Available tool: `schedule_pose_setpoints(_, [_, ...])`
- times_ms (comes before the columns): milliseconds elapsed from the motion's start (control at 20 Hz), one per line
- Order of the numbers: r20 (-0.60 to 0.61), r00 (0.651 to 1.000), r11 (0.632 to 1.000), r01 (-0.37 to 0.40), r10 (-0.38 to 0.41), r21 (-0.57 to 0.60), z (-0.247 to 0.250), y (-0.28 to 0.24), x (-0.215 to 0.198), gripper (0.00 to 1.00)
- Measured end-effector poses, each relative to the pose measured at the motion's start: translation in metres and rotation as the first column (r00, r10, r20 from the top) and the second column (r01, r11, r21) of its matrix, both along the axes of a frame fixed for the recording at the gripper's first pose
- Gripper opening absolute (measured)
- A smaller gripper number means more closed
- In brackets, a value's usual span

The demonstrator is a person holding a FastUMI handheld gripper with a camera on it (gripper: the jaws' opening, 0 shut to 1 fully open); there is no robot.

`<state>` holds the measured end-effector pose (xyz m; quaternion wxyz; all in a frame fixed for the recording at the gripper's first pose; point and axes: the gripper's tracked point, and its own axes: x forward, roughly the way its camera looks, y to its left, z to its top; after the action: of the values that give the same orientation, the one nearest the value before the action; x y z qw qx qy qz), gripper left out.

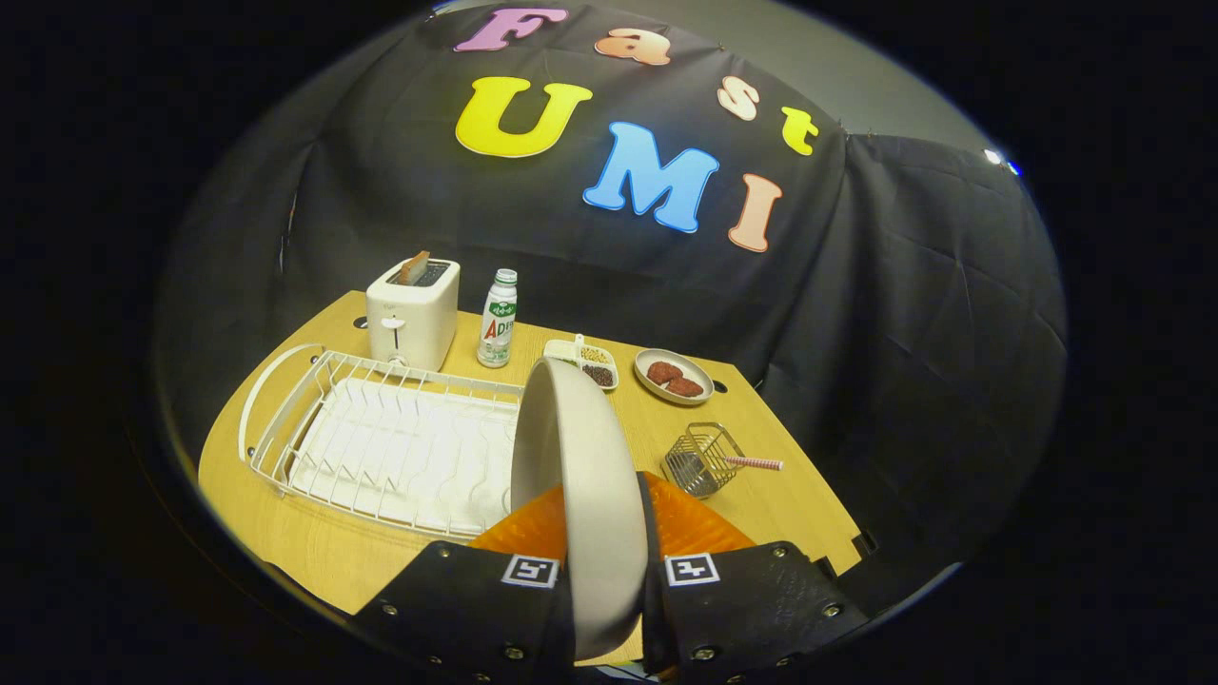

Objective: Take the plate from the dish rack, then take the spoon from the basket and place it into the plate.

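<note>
Gripping the plate (pixel 595 495) on edge, the tool (pixel 609 571) is risking slippage onto the surface (pixel 790 514) if tilted.

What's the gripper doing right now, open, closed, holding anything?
Gripper: closed on the plate, held on edge between both fingers, above the table beside the dish rack.

Matt, smooth ceramic-looking plate (pixel 595 476) clamped between the gripper (pixel 609 571) fingers; white coated-wire dish rack (pixel 381 438); bare metal wire basket (pixel 702 459); pale wood-grain table (pixel 790 504); glossy plastic toaster (pixel 412 314)
</note>
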<state>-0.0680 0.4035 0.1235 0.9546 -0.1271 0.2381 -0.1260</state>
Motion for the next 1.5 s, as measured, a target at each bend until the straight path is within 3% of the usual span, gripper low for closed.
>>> schedule_pose_setpoints(350, [-0.025, 0.999, 0.999, -0.018, 0.019, 0.028, -0.028, -0.017, -0.047, 0.26])
schedule_pose_setpoints(550, [-0.065, 0.998, 0.991, 0.003, 0.005, 0.131, -0.058, -0.026, -0.067, 0.26])
schedule_pose_setpoints(900, [-0.123, 0.992, 0.943, 0.063, -0.023, 0.327, -0.105, -0.030, -0.080, 0.26])
schedule_pose_setpoints(1050, [-0.146, 0.989, 0.898, 0.087, -0.026, 0.430, -0.123, -0.026, -0.083, 0.26])
schedule_pose_setpoints(1500, [-0.157, 0.986, 0.701, 0.147, -0.050, 0.698, -0.155, -0.018, -0.072, 0.27])
